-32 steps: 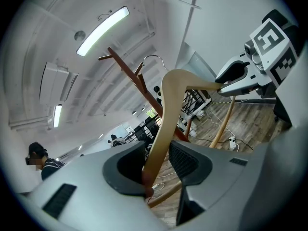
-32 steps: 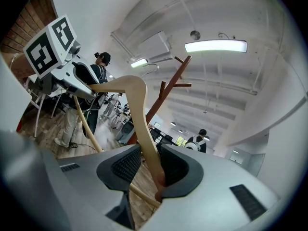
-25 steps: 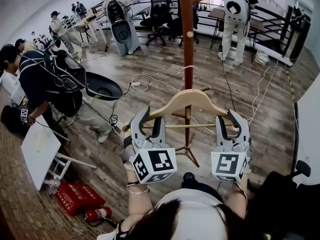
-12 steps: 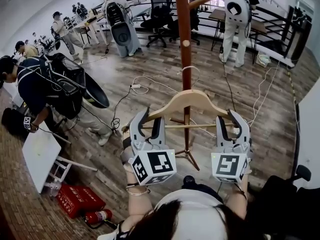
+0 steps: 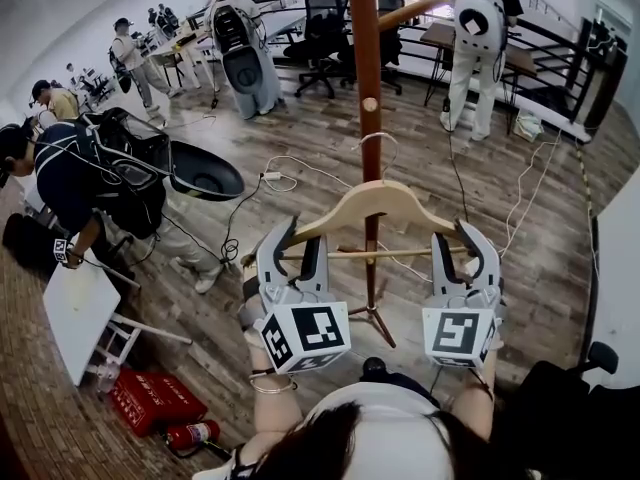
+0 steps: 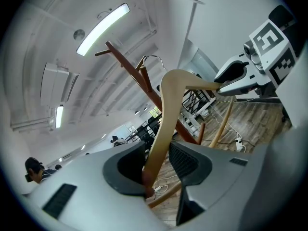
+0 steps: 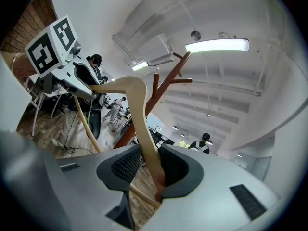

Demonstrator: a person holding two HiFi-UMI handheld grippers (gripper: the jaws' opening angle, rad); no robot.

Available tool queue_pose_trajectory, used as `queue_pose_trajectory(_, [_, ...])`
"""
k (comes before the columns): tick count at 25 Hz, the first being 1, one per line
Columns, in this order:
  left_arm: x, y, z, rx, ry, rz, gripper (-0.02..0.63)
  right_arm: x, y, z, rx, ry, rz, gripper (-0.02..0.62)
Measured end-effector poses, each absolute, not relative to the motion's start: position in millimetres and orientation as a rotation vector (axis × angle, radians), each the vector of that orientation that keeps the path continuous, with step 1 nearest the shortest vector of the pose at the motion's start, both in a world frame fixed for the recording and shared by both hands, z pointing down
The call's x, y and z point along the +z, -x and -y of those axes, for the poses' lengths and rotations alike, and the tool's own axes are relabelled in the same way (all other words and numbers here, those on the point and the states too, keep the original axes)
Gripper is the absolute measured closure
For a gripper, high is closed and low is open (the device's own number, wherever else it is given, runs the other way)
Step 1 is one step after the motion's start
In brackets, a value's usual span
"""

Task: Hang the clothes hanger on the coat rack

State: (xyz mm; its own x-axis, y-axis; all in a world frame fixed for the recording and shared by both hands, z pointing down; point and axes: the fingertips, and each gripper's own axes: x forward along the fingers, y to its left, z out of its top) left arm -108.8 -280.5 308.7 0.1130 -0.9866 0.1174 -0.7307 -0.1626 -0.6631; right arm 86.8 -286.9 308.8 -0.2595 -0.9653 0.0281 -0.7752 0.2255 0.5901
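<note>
Between the left gripper's (image 5: 295, 248) jaws: one end of the hanger (image 5: 372, 200), pads closed on the wooden arm. Right gripper (image 5: 462, 250): likewise clamped, on the opposite end.

Hanger is held clear of the floor (image 5: 300, 138) and roughly level. Crossbar (image 5: 375, 254) runs below the shoulders, wire hook (image 5: 377, 140) uppermost.

Hook lies in line with the rack pole (image 5: 362, 48), just below a short peg (image 5: 370, 103). Cannot tell whether hook and pole touch. Hook not yet over any peg. Long peg (image 5: 412, 6) sits higher on the pole, well apart from the hook.

Rack feet (image 5: 378, 313) stand on the plank floor, behind the crossbar in the head view. White cables (image 5: 290, 168) trail near the base.

One person (image 5: 75, 173) bends at left beside a white board (image 5: 75, 303). Other people (image 5: 470, 38) stand by desks further back. Red extinguisher (image 5: 195, 432) at lower left.
</note>
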Motion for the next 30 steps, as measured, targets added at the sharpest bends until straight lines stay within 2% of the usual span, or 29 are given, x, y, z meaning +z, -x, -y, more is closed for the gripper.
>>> queue_pose_trajectory(30, [289, 118, 327, -0.787, 1.932, -1.691, 0.446, 296, -78, 340, -0.657, -1.579, 2.163, 0.453])
